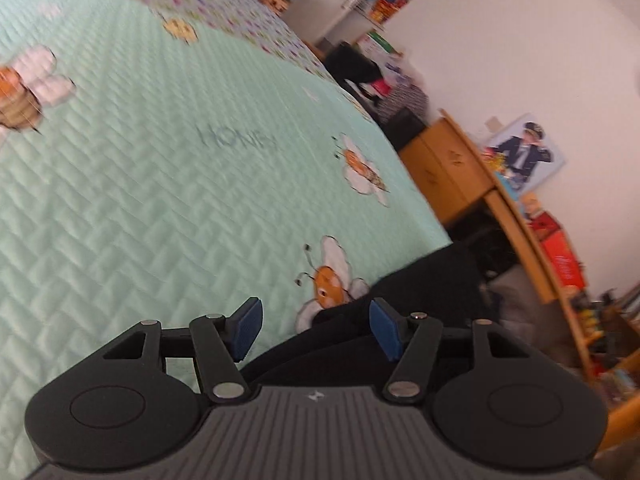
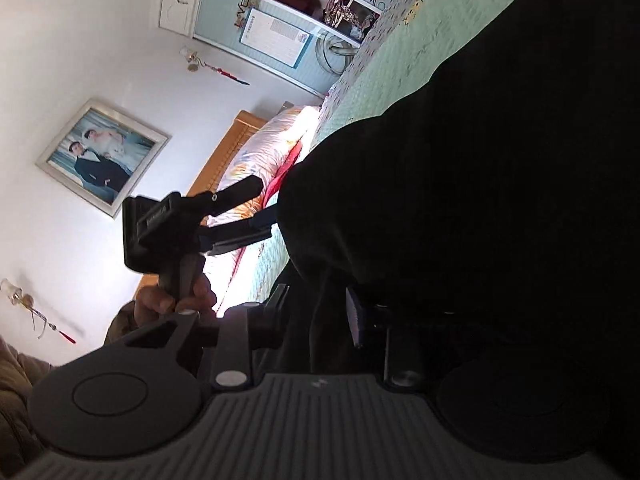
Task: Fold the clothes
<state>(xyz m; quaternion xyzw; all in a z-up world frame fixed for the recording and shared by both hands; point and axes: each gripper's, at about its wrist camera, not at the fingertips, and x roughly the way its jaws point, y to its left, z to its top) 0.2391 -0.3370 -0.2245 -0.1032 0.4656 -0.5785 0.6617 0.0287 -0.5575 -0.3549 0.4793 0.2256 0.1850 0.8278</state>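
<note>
Left claw: jaws apart, blue pads clear, nothing between them. It hangs over the near edge of the bed, above the mint quilted bedspread with bee prints and "HONEY" lettering. The left wrist view is blurred.

Black garment: in the left wrist view it lies draped over the bed edge just ahead of and under the claw's right finger; touching or not, can't tell. In the right wrist view the same black garment fills most of the frame, bunched up close to the camera and hanging in front of the bedspread.

Right claw: jaws drawn in on a fold of the black garment; cloth runs down between the fingers, with the blue pad on one side against it. The other pad is hidden by cloth, but it looks gripped.

The right wrist view also shows the left claw from the side, with the person's hand wrapped round its handle, fingers pointing at the garment edge, jaws parted.

Background: wooden headboard, pillows, framed photo on the wall, wardrobe. Wooden desk beside the bed in the left wrist view.
</note>
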